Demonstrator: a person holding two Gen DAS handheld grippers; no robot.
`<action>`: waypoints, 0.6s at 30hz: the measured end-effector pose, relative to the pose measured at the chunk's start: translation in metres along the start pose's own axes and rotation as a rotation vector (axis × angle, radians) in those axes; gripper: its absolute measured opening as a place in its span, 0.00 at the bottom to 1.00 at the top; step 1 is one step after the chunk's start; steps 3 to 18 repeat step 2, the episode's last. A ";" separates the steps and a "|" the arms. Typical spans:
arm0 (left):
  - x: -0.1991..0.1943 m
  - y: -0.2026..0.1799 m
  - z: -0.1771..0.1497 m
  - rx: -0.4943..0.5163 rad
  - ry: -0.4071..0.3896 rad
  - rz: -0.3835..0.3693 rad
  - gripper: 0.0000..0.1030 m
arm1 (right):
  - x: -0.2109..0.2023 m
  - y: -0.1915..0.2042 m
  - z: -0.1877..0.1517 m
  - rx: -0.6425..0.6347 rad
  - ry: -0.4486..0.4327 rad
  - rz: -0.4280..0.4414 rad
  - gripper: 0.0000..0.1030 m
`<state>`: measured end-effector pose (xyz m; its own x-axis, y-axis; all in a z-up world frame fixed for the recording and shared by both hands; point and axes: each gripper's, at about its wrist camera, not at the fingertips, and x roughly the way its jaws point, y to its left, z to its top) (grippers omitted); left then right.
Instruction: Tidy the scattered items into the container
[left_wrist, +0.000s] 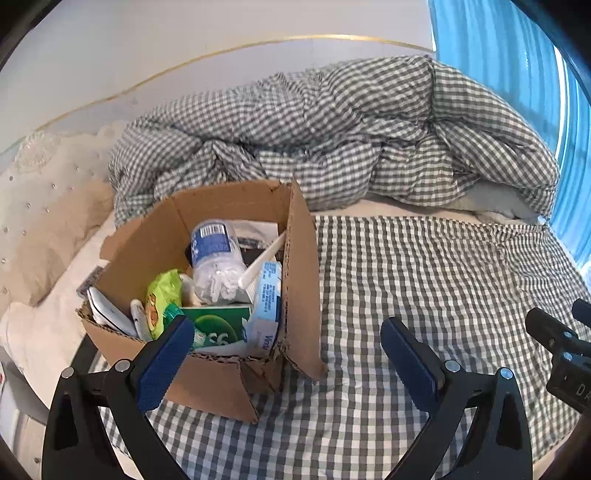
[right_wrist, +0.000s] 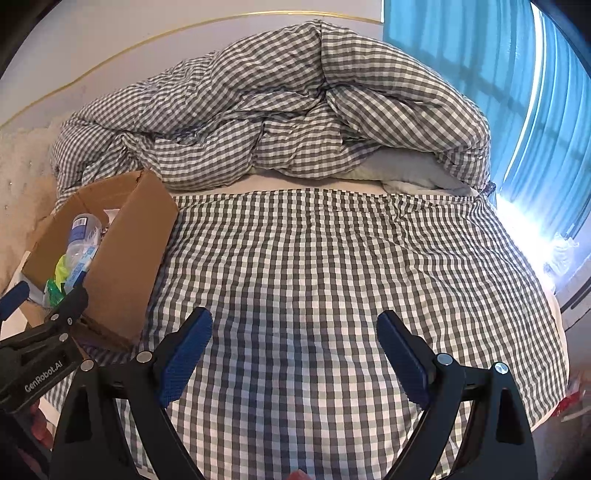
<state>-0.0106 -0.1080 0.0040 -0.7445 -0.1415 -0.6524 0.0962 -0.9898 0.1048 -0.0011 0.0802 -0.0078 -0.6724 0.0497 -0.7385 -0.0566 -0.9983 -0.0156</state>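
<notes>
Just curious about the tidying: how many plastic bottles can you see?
1. A clear plastic bottle with a blue label lies tilted inside the cardboard box on the bed, resting on the other packets. More could be buried underneath; the pile hides the box's bottom.

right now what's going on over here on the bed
A person holds a two-finger gripper in each hand above a checked bedsheet. Both the left gripper and the right gripper are open and hold nothing. A cardboard box on the bed's left side already holds a plastic bottle, a green box, a green packet and other items. No loose items show on the sheet; a rumpled duvet lies behind.
</notes>
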 end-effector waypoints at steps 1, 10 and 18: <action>-0.002 -0.001 0.000 0.002 -0.009 0.000 1.00 | 0.000 0.000 0.000 0.000 0.002 0.002 0.88; -0.003 -0.001 0.000 0.000 -0.011 0.000 1.00 | 0.001 0.000 0.000 0.000 0.004 0.002 0.88; -0.003 -0.001 0.000 0.000 -0.011 0.000 1.00 | 0.001 0.000 0.000 0.000 0.004 0.002 0.88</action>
